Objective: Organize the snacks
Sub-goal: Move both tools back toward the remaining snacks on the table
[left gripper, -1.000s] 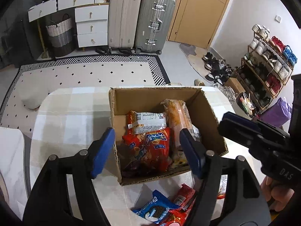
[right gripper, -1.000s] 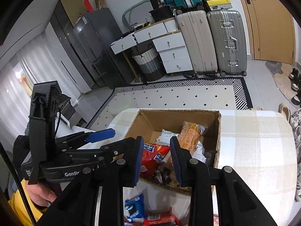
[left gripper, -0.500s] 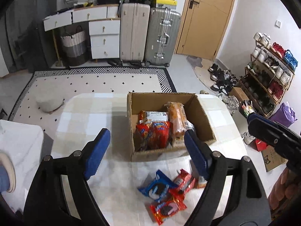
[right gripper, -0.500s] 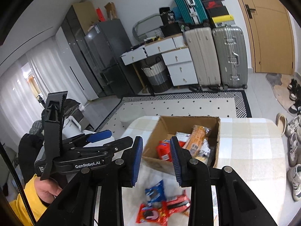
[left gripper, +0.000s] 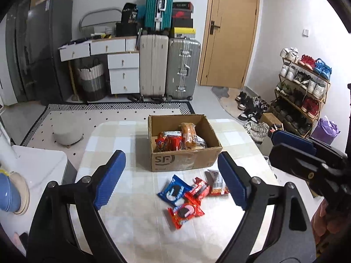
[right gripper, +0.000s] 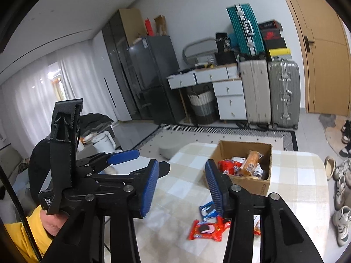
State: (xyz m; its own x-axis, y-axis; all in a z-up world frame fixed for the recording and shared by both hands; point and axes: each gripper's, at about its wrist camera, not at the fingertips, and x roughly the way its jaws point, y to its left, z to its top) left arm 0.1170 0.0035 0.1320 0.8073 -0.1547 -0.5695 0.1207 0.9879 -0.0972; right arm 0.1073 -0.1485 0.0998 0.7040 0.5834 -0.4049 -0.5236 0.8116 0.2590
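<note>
An open cardboard box [left gripper: 184, 160] [right gripper: 252, 183] stands on the checked table [left gripper: 122, 135] and holds several snack packets [left gripper: 175, 140]. In front of it lie loose packets: a blue cookie pack [left gripper: 174, 191] [right gripper: 206, 210], a red cookie pack [left gripper: 186, 213] [right gripper: 206, 230] and two more red ones [left gripper: 198, 189]. My left gripper [left gripper: 171, 180] hovers high above these packets, its jaws opening with nothing between them. My right gripper [right gripper: 182, 186] hangs back over the table too, jaws opening and empty. Its blue finger [left gripper: 291, 139] shows at the right of the left wrist view.
Suitcases [left gripper: 166, 65], white drawers [left gripper: 122, 74] and a basket [left gripper: 90, 81] line the far wall. A shoe rack [left gripper: 305, 92] stands right, a grey pouffe [left gripper: 68, 133] left of the table. A white side table [left gripper: 37, 166] carries a blue bowl [left gripper: 8, 192].
Both grippers have pulled back and up from the box, which now looks smaller. The loose packets on the table have come fully into view. Both pairs of jaws stand wider apart.
</note>
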